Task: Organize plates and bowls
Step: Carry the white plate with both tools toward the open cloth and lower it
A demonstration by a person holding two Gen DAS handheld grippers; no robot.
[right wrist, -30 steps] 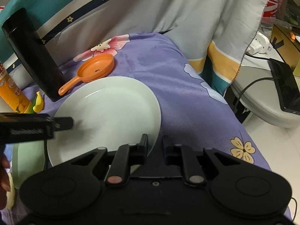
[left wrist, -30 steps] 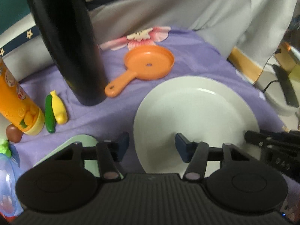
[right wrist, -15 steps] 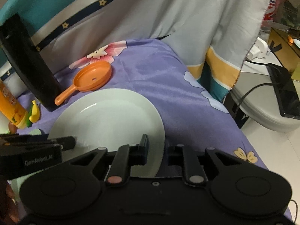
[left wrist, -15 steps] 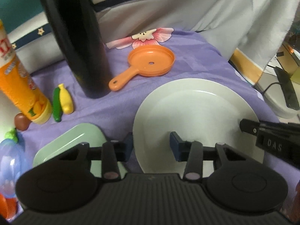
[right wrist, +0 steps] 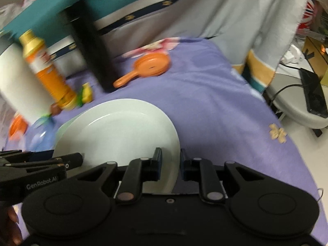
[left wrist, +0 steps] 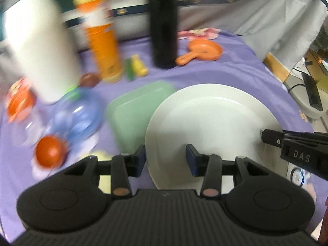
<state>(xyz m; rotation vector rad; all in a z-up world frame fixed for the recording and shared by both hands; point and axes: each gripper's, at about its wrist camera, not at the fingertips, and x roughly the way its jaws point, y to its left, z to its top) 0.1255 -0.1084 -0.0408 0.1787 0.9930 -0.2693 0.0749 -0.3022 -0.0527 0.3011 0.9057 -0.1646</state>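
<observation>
A round white plate [left wrist: 211, 121] is held above the purple cloth and overlaps a pale green square plate [left wrist: 133, 106]. My left gripper [left wrist: 165, 160] has its fingers either side of the white plate's near-left rim; whether they press it I cannot tell. My right gripper [right wrist: 170, 160] is shut on the plate's right rim, seen in the right wrist view [right wrist: 119, 131]. The right gripper also shows in the left wrist view [left wrist: 295, 145], at the plate's right edge. The green plate [right wrist: 65, 125] peeks out behind the white one.
A tall black bottle [left wrist: 163, 20], an orange bottle [left wrist: 102, 39], a white cylinder [left wrist: 39, 47], an orange toy pan [left wrist: 203, 51], toy vegetables [left wrist: 136, 67], a clear blue bowl [left wrist: 75, 114] and a red ball [left wrist: 50, 153] stand on the cloth. The table edge drops off at right.
Both grippers have lifted the white plate and carried it left, so it now overlaps the green plate. The views are blurred by motion.
</observation>
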